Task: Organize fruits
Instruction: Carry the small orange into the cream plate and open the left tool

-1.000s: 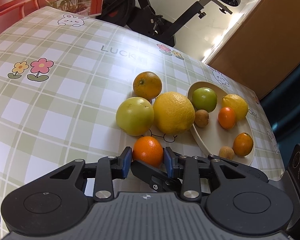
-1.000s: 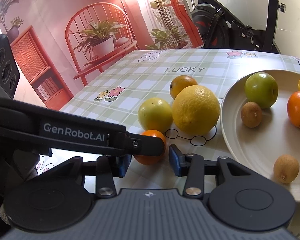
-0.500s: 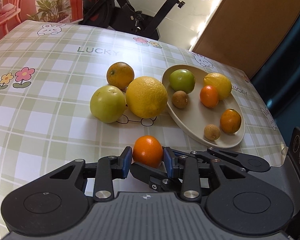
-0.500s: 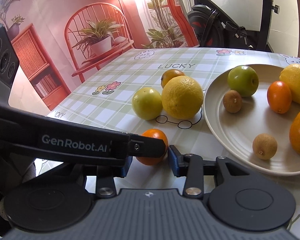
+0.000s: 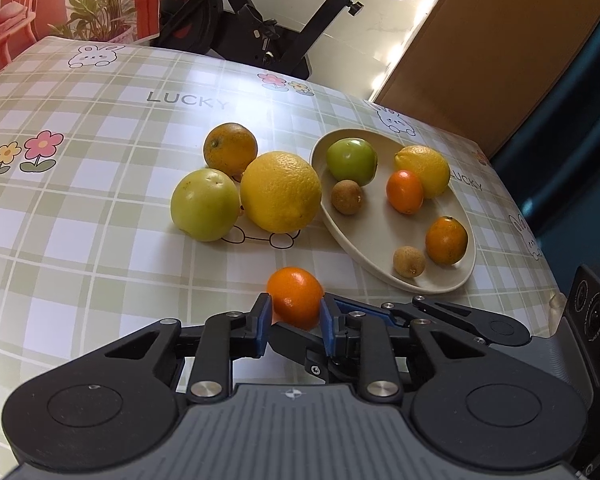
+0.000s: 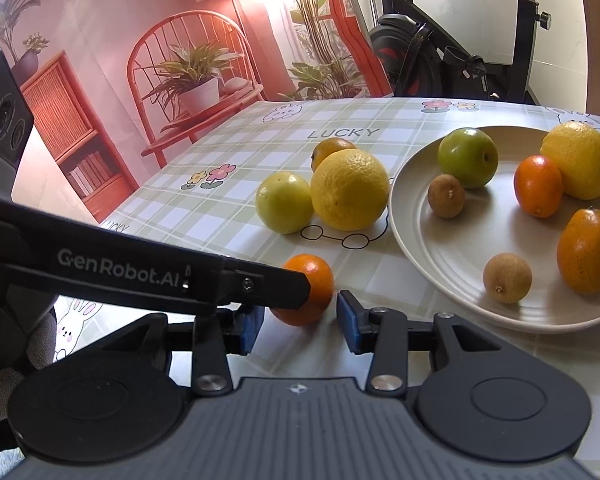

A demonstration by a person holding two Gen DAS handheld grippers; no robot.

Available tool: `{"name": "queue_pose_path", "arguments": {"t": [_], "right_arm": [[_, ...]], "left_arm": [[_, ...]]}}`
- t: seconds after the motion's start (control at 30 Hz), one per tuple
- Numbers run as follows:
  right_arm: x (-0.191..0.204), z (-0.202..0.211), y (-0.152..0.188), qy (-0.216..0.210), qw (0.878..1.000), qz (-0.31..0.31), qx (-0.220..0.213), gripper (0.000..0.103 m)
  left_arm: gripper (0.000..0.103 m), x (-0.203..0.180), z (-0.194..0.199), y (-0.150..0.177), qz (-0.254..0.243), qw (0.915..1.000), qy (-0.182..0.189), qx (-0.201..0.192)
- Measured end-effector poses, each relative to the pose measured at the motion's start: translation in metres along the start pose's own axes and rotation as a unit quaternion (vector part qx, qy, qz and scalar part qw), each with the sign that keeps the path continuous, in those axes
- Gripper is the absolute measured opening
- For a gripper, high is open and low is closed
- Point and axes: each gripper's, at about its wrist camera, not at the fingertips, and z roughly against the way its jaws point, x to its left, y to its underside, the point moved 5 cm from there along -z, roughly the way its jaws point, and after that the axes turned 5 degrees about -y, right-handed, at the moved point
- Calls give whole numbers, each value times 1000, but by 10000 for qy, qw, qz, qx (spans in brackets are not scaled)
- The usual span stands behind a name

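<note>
My left gripper (image 5: 294, 322) is shut on a small orange (image 5: 295, 297), held just above the checked tablecloth. In the right wrist view the same orange (image 6: 310, 294) sits between the left gripper's arm and my right gripper (image 6: 300, 326), which is open and empty just behind it. A cream plate (image 5: 364, 232) holds a green apple (image 5: 351, 161), a lemon (image 5: 422, 171), two small oranges and two brown longans. On the cloth left of the plate lie a large yellow citrus (image 5: 281, 197), a yellow-green apple (image 5: 205, 204) and an orange (image 5: 230, 148).
The table's right edge runs close behind the plate (image 6: 460, 304). An exercise bike (image 5: 260, 32) stands beyond the far table edge. A red printed backdrop (image 6: 140, 80) hangs at the far left.
My left gripper has drawn back and lifted with the small orange, so the fruit pile and plate look farther away. The right gripper stays open and has moved back slightly.
</note>
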Motion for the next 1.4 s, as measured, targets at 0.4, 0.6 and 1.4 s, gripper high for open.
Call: {"name": "queue_pose_path", "arguments": {"t": [0.4,0.6,1.4], "right_arm": [[0,-5,-4,218,9991,350,-45,43],[-1,-13,-5,203,9991,364,-77,43],[-7,16,-14,479,9959,366,-672,37]], "left_arm": [[27,12,-7,-14,409,9988,259,122],[32,15,-15,-19,645,9972,349,140],[33,-29,2,-28,-243,9991,279,-194]]}}
